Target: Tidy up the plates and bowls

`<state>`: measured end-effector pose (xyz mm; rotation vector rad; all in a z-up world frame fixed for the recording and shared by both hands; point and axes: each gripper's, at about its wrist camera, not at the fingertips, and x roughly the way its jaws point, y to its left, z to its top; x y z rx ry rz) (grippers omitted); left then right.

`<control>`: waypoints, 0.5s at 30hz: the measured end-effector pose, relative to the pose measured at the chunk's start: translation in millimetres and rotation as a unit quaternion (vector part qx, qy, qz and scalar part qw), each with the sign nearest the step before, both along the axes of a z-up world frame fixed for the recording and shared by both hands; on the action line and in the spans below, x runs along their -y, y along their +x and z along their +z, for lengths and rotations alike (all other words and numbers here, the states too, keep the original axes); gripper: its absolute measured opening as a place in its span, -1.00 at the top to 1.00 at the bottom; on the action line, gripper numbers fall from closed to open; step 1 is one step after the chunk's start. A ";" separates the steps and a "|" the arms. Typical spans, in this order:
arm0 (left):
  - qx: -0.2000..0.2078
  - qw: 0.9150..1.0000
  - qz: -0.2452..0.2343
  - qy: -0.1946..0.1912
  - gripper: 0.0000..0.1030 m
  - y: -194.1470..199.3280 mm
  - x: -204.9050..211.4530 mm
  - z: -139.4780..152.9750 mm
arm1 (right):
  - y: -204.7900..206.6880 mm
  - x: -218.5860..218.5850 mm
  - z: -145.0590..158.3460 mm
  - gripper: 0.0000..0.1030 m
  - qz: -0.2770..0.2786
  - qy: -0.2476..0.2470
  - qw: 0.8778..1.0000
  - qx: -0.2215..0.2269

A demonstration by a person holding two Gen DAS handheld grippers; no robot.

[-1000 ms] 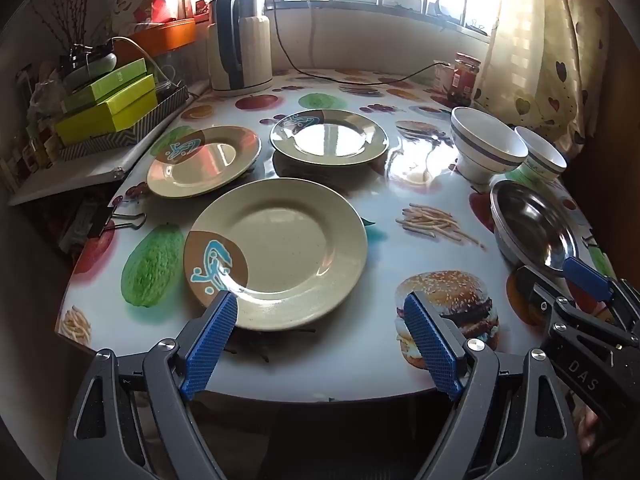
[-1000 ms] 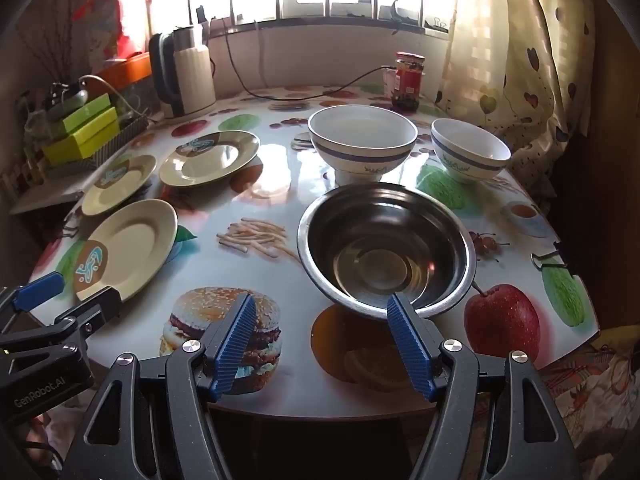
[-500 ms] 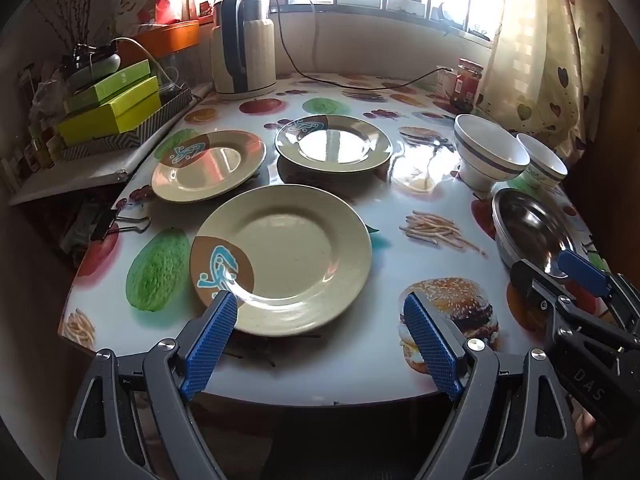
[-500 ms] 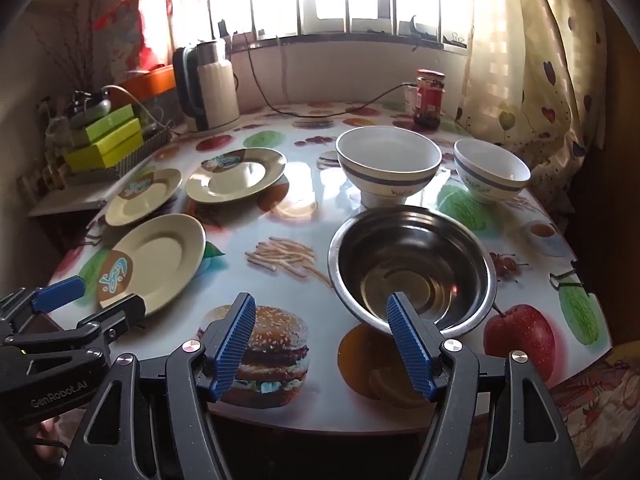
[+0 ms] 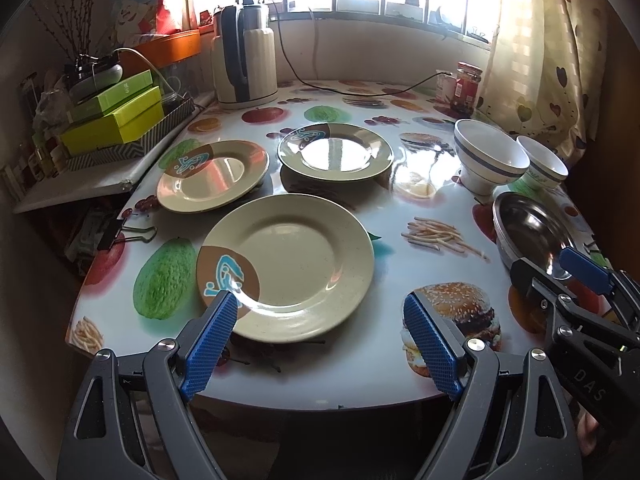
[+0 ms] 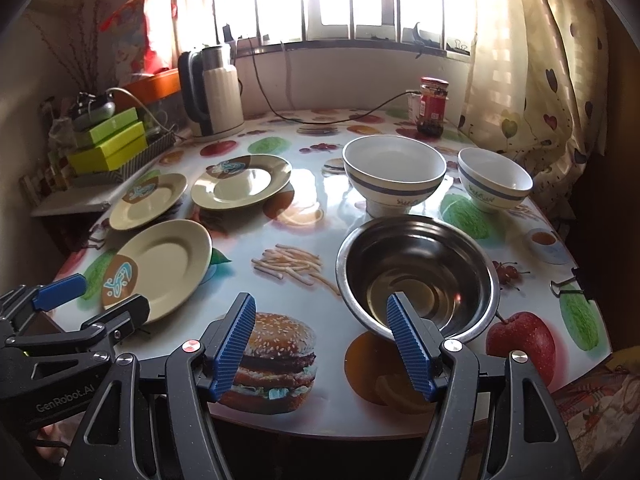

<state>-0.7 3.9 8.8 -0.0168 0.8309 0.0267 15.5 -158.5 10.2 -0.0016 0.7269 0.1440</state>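
Dishes laid out on a glossy, food-printed tablecloth [image 5: 360,208]; both grippers held with jaws apart, nothing between them.

Three round beige plates with brown-and-blue emblems are seen at centre left: the large plate [image 5: 286,266] nearest the left gripper [image 5: 316,344], two smaller plates [image 5: 212,176] [image 5: 336,156] behind. A polished steel bowl [image 6: 418,276] sits at centre right, by the ribbed blue pads of the right gripper [image 6: 320,344]; two footed white bowls [image 6: 394,174] [image 6: 494,184] with blue bands stand behind.
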 end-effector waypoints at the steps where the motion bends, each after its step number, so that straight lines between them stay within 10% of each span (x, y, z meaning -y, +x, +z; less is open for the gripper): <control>1: 0.001 1.000 0.000 0.000 -0.67 -0.4 -0.6 0.3 | 0.0 0.3 0.3 -0.34 0.000 0.001 1.000 0.000; 15: 0.001 1.000 0.000 0.000 -0.67 -1.7 -3.0 0.3 | -1.2 -0.4 -0.9 -0.34 0.000 0.002 1.000 -0.001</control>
